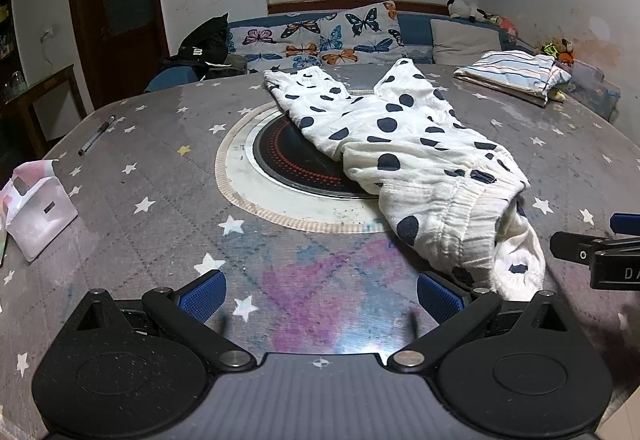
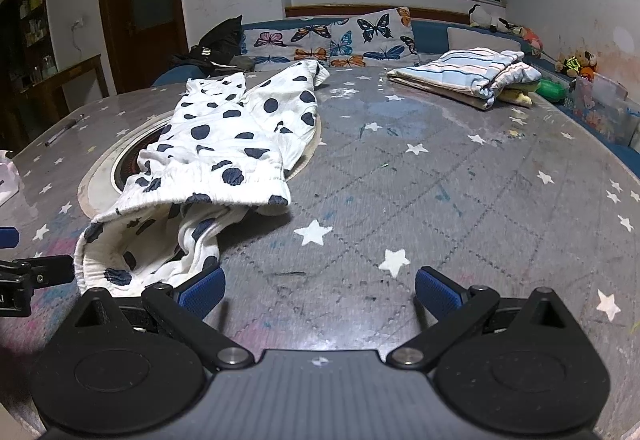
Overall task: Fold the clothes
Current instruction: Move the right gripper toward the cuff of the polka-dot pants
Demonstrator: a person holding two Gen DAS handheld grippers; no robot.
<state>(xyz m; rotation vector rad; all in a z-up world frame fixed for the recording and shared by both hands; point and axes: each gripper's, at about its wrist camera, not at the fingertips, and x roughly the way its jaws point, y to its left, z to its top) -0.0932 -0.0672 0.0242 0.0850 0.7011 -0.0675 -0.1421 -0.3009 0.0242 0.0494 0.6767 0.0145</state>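
White trousers with dark blue dots lie spread on the star-patterned table, legs pointing away, waistband nearest me; they also show in the right wrist view. My left gripper is open and empty, its right finger close to the waistband's near corner. My right gripper is open and empty, its left finger just beside the waistband's near edge. Each gripper shows at the edge of the other's view.
A folded striped garment lies at the table's far right, also in the right wrist view. A round burner plate sits under the trousers. A pen and a white box lie left. A sofa with a butterfly pillow is behind.
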